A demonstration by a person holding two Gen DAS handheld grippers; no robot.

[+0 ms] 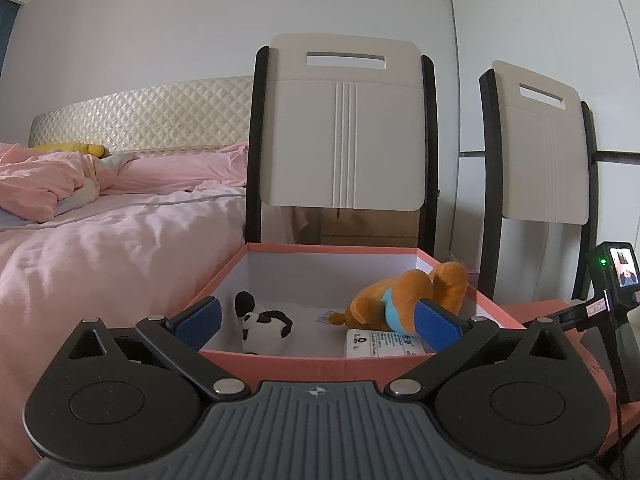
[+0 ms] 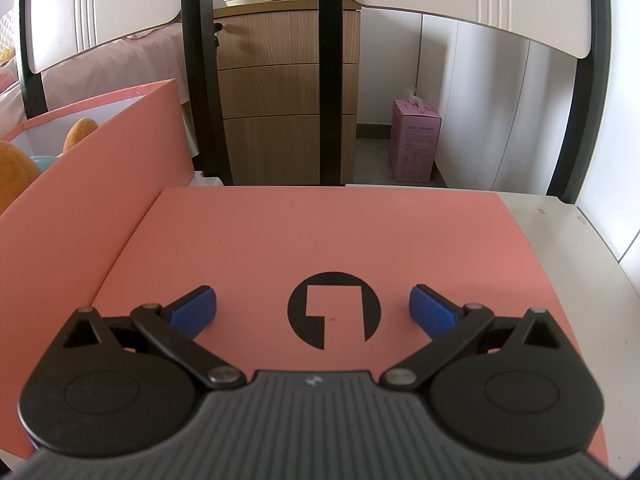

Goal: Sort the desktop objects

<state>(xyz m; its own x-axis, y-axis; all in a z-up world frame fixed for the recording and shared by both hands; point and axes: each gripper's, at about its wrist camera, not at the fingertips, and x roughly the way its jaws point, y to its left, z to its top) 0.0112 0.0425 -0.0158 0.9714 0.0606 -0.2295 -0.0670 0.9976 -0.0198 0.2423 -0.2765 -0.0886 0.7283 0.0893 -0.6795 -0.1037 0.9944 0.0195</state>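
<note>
**Two grippers spread wide, toys in the box**

Left wrist view, left to right: bed [image 1: 100, 220] with pink bedding at far left. Left gripper [image 1: 318, 322] has its blue pads far apart and holds nothing; it sits at the near wall of the open pink box [image 1: 320, 358]. Inside the box: a black-and-white plush toy [image 1: 262, 326] on the left, a white packet with printed text [image 1: 384, 343] against the near wall to the right, and an orange plush toy [image 1: 404, 298] with a light-blue band lying above it toward the right wall. Two chair backs [image 1: 344, 128] stand behind the box.

Right wrist view: the box wall [image 2: 100, 184] rises at left, orange plush showing over it. Right gripper [image 2: 313, 308] is also wide and empty, above the flat pink lid [image 2: 320, 232], its pads either side of a black round logo [image 2: 334, 310]. Wooden drawers [image 2: 288, 92] stand behind; a pink carton [image 2: 414, 144] sits on the floor to the right.
</note>
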